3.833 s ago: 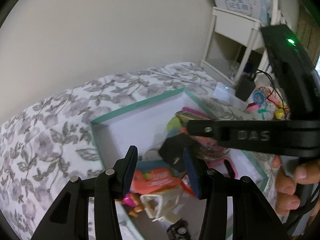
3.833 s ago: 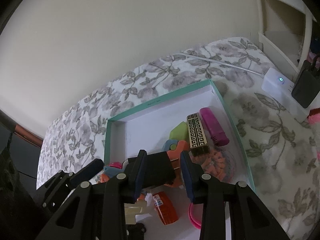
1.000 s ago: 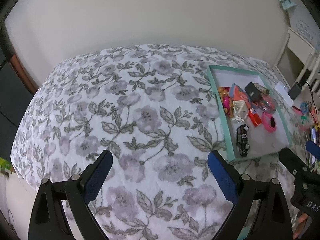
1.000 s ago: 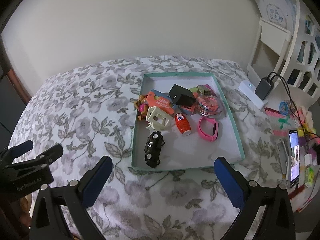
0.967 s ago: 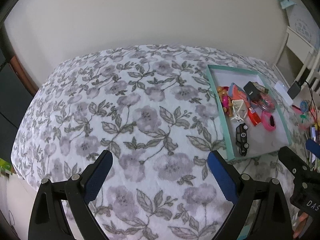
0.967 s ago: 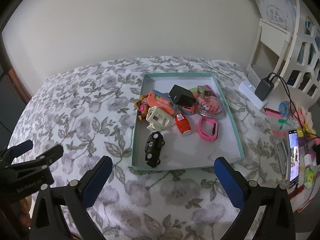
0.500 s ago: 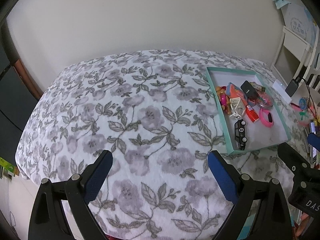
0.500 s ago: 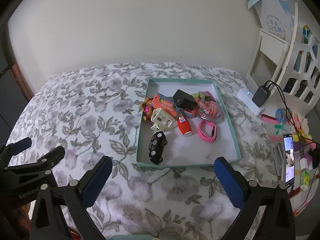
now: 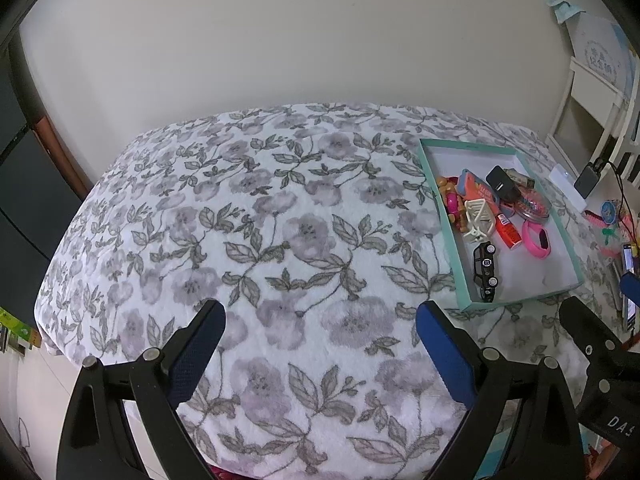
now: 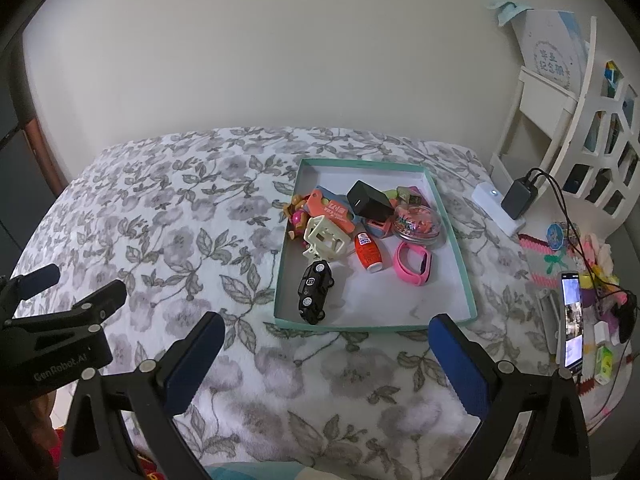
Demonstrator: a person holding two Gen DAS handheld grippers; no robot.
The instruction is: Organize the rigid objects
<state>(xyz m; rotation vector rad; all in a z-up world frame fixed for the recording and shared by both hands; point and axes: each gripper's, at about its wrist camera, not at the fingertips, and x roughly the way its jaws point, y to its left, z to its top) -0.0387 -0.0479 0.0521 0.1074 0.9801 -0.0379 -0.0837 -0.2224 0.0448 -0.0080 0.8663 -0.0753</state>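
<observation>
Toys and small hard things lie gathered in the teal box (image 10: 456, 248), which sits on the flowered bedspread (image 10: 168, 216) at about one o'clock from the right gripper (image 10: 326, 354) and at two o'clock from the left gripper (image 9: 320, 338). Both grippers hover well back from the box, jaws spread wide, holding nothing. Inside, the black charger (image 10: 368, 200) rests on top of the heap at the twelve o'clock end; the toy car (image 10: 315, 292), red bottle (image 10: 369, 255) and pink wristband (image 10: 413, 263) lie apart nearer six o'clock. No loose piece shows on the bedspread, so the sorting looks close to finished. To round it off well, I would keep both grippers high and clear of the box rim, since the soft bedding could let the box tip if nudged.
</observation>
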